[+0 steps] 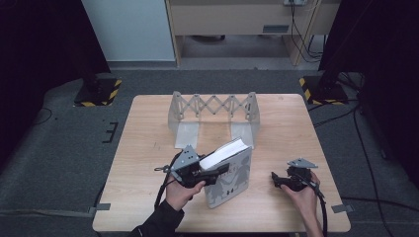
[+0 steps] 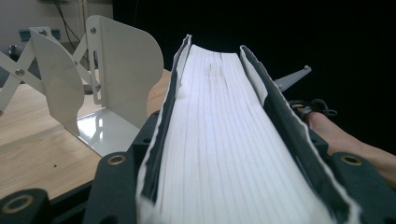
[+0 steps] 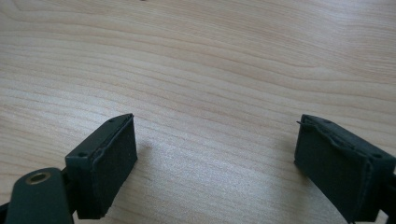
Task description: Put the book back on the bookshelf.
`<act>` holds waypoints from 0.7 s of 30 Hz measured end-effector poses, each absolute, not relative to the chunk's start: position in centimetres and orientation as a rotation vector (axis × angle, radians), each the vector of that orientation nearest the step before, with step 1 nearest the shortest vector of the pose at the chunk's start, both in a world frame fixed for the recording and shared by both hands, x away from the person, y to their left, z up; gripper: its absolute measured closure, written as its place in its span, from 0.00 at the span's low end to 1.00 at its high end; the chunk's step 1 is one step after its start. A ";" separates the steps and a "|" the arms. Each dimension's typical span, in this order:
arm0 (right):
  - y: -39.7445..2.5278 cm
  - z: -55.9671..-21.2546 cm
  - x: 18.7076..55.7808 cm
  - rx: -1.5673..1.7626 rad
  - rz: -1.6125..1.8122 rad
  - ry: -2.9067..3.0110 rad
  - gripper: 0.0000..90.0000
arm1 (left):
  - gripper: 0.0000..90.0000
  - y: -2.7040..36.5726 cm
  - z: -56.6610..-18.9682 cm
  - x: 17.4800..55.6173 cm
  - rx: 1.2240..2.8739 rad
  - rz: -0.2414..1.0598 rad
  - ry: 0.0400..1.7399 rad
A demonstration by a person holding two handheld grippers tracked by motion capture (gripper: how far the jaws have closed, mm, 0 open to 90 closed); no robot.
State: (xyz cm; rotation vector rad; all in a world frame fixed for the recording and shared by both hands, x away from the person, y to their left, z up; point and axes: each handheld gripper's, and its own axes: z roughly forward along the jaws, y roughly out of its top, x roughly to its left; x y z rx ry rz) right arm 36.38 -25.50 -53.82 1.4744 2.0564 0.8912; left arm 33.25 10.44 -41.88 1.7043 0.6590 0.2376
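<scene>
A thick book [image 1: 229, 173] with a grey illustrated cover stands tilted on the wooden table [image 1: 148, 123], a little in front of the bookend rack. My left gripper [image 1: 210, 174] is shut on the book, its jaws clamping both covers, with the white page block [image 2: 219, 140] running straight out between them. To the right, my right gripper [image 1: 274, 178] rests near the table's front right with its jaws wide open, and bare wood lies between its pads [image 3: 109, 163].
A white metal expandable bookend rack [image 1: 213, 114] stands at the back middle of the table; its end plate [image 2: 116, 79] is just left of the book. Black stands with hazard-striped bases [image 1: 323, 89] flank the table on the floor.
</scene>
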 end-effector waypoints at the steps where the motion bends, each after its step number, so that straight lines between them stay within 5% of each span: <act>1: -25.5 -53.8 36.4 1.474 0.891 2.056 0.15 | 0.47 10.4 -41.9 33.2 1.704 0.238 0.659; 21: -25.4 -53.8 36.5 1.470 0.883 2.067 0.11 | 0.48 9.8 -40.8 33.5 1.797 0.216 0.655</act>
